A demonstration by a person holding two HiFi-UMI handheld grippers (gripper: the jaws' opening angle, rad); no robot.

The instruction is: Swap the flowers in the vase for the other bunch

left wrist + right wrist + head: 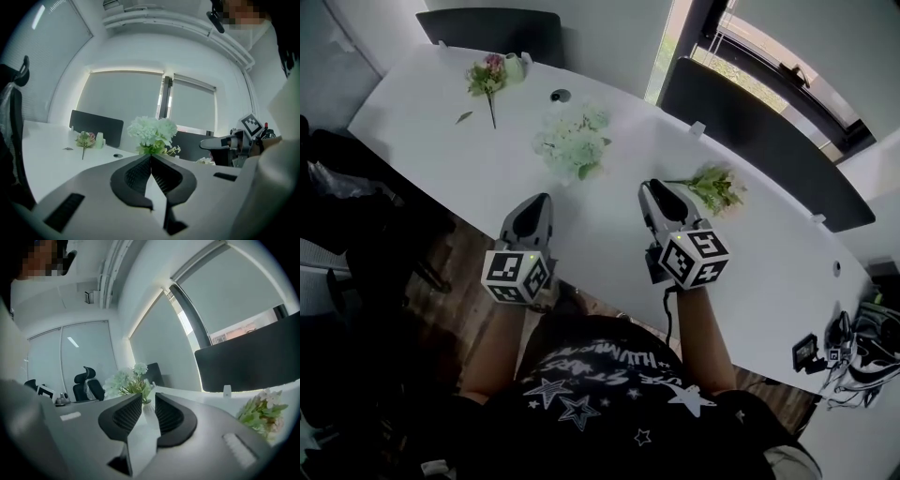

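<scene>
A bunch of white-green flowers [574,142] stands in the middle of the white table [441,141]; its blooms hide the vase from above. A second bunch with pale blooms [712,187] lies on the table to the right. A small pink bunch [487,77] lies at the far left. My left gripper [546,199] is shut and empty, just short of the standing flowers [152,131]. My right gripper [652,186] hovers left of the lying bunch [262,413]. Its jaws stand slightly apart with nothing between them, pointing towards the standing flowers [124,380].
Dark chair backs [492,28] [750,131] line the table's far side. A round cable hole [560,96], a loose leaf [464,117] and a small white cup [514,66] sit near the pink bunch. Cables and devices [839,347] lie at the right end.
</scene>
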